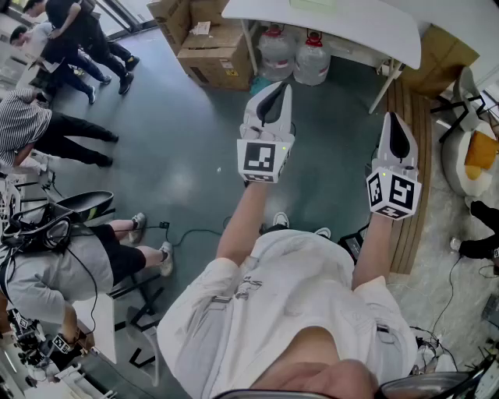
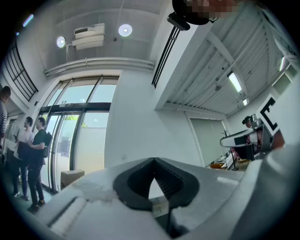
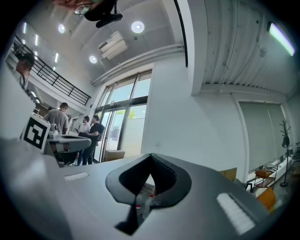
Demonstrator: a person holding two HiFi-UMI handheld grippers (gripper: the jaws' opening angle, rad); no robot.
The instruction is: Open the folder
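My left gripper and right gripper both have their jaws pressed together on nothing. I hold them out roughly level above the floor, which I take for a ready pose, not a reach. The folder is in no view, and the white worktop ahead shows none.

table cut by top edge, water jugs half hidden beneath it
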